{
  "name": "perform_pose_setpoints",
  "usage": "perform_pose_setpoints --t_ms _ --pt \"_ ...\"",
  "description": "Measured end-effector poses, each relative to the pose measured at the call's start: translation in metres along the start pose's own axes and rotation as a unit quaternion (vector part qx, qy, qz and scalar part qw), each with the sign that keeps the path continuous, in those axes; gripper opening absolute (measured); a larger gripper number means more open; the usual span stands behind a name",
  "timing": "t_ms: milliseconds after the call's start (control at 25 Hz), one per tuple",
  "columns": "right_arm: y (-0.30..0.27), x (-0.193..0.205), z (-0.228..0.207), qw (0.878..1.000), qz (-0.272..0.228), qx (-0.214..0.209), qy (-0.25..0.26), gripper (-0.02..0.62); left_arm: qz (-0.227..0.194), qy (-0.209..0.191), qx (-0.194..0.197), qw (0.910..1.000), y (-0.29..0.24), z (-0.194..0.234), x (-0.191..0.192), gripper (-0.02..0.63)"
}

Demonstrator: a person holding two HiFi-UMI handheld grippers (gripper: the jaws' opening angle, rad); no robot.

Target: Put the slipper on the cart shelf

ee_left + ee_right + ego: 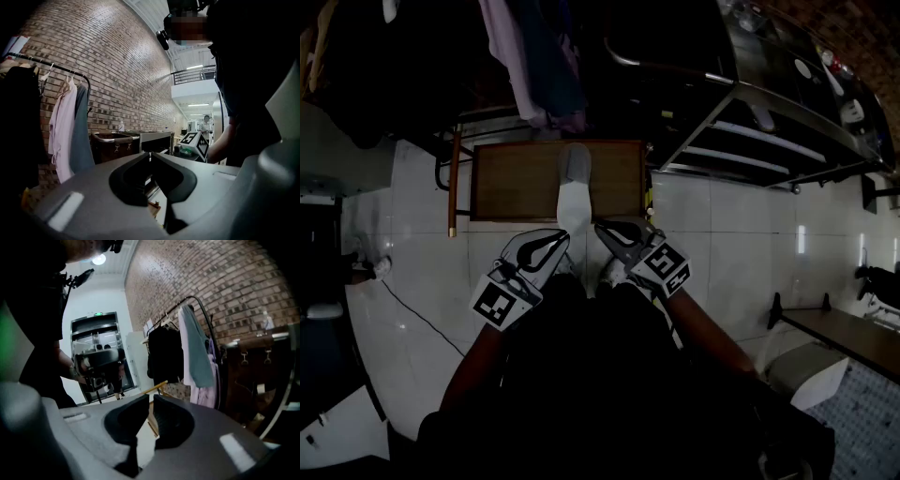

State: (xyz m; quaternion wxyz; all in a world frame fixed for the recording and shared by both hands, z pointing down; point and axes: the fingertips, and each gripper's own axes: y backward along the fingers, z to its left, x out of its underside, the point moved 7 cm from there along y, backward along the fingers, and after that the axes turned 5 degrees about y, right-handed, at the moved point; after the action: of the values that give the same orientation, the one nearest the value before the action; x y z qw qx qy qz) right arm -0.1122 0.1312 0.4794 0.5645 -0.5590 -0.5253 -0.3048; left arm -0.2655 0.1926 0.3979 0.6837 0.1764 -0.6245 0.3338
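A grey and white slipper [574, 183] lies lengthwise on a low brown wooden board [511, 183] under the hanging clothes. Both grippers hover just short of its near end. My left gripper [563, 237] is to the slipper's lower left, shut, with nothing between its jaws [150, 154]. My right gripper [603, 228] is to the lower right, also shut and empty [151, 398]. Neither touches the slipper, as far as I can tell. The metal cart [769, 117] with its slatted shelves stands to the upper right; the left gripper view shows the cart [154, 139] ahead by the brick wall.
Shirts and dark garments [534, 66] hang on a rack [65, 122] over the board. A wooden rod [452, 183] stands at the board's left edge. White tiled floor [722, 234] stretches right, with a low bench [844, 333]. A cable [412, 309] runs over the floor at left.
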Motion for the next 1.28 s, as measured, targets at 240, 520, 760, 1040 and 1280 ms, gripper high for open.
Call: perform_pose_setpoints --t_ms 240,520,760,1040,1280 --pt "-0.054 0.076 -0.05 0.986 0.099 0.014 -0.133 0.127 -0.004 0.024 0.006 0.9997 -0.008 0.048 0.015 0.014" --pt "-0.116 0.178 -0.091 0.925 0.166 0.039 -0.339 0.23 0.01 0.045 0.038 0.9982 -0.013 0.108 0.033 0.014" --pt "-0.151 0.241 -0.108 0.883 0.197 0.058 -0.422 0.23 0.034 0.068 0.051 0.9958 -0.005 0.142 0.052 0.014" --pt "-0.173 0.274 -0.115 0.851 0.211 0.072 -0.476 0.23 0.045 0.086 0.042 0.9943 0.007 0.161 0.063 0.014" --pt "-0.191 0.268 -0.114 0.87 0.213 0.045 -0.443 0.144 0.05 0.095 0.028 0.9938 0.017 0.167 0.068 0.014"
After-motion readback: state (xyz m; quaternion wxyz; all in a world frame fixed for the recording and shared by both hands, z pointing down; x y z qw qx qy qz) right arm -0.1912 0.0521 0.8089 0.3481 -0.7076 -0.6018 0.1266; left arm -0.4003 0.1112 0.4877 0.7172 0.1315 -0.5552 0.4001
